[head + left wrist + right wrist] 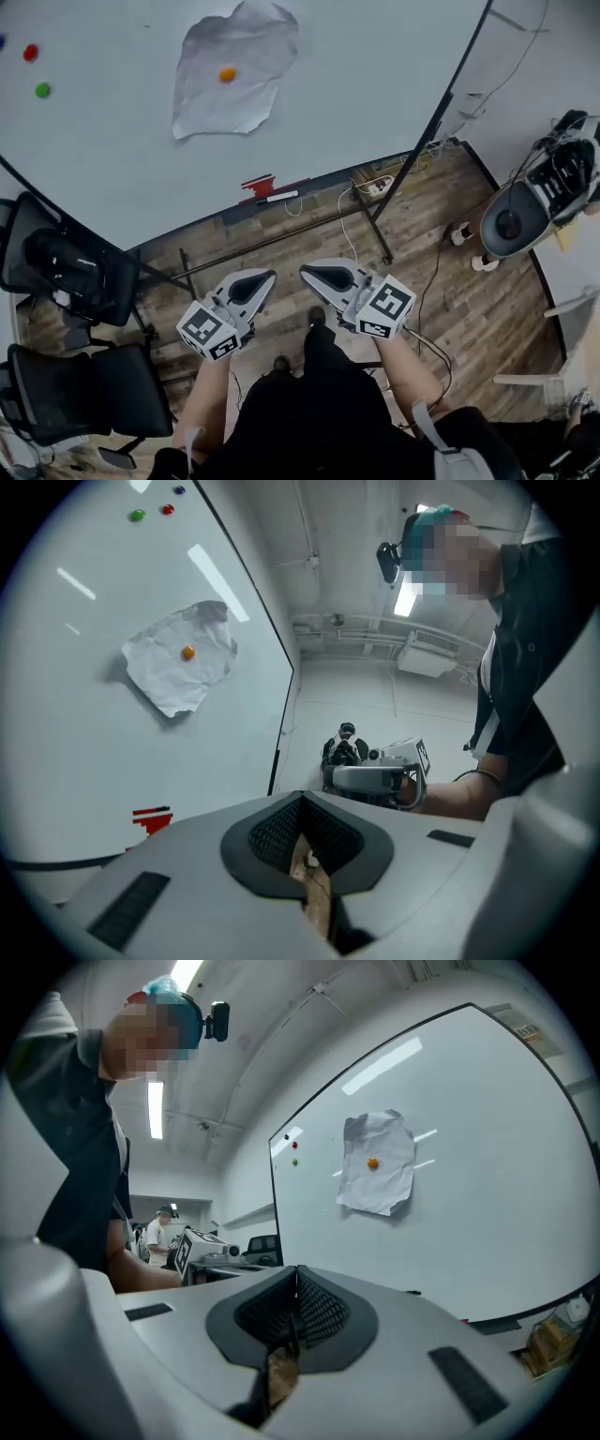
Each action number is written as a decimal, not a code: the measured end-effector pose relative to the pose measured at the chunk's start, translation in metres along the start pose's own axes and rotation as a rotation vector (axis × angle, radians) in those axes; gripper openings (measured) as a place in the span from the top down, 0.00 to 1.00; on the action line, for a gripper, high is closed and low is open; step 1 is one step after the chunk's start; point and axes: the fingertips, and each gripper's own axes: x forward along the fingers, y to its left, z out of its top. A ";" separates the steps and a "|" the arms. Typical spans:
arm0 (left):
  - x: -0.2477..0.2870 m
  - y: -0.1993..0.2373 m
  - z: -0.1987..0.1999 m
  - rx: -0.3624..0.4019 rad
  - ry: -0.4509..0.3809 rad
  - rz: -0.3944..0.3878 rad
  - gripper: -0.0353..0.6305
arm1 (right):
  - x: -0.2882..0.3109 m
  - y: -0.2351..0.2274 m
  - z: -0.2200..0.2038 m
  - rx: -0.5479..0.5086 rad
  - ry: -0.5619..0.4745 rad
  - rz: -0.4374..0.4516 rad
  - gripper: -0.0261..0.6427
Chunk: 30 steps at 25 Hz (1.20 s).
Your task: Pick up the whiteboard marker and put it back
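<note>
The whiteboard marker (281, 197), a slim white stick, lies on the tray under the whiteboard (112, 141), next to a red object (257, 184). My left gripper (262, 277) and right gripper (311, 273) hover side by side above the wooden floor, well short of the tray. Both are shut and hold nothing. In the left gripper view the jaws meet at the left gripper (302, 803), with the red object (152, 818) off to the left. The right gripper (297, 1277) faces the board; the marker does not show in this view.
A crumpled paper (234, 70) is pinned to the board by an orange magnet (227, 74). Red and green magnets (31, 52) sit at the far left. Black office chairs (80, 272) stand at the left. The board's stand legs (375, 225), cables and a power strip (378, 184) cross the floor.
</note>
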 end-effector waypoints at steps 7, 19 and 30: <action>-0.040 -0.037 -0.012 -0.033 -0.016 0.007 0.94 | -0.008 0.052 -0.013 -0.011 0.027 0.002 0.93; -0.025 -0.087 -0.017 -0.039 -0.035 0.092 0.94 | -0.061 0.068 -0.026 0.019 0.029 0.096 0.93; -0.022 -0.121 -0.038 -0.073 0.017 0.081 0.94 | -0.082 0.079 -0.031 0.032 -0.057 0.115 0.93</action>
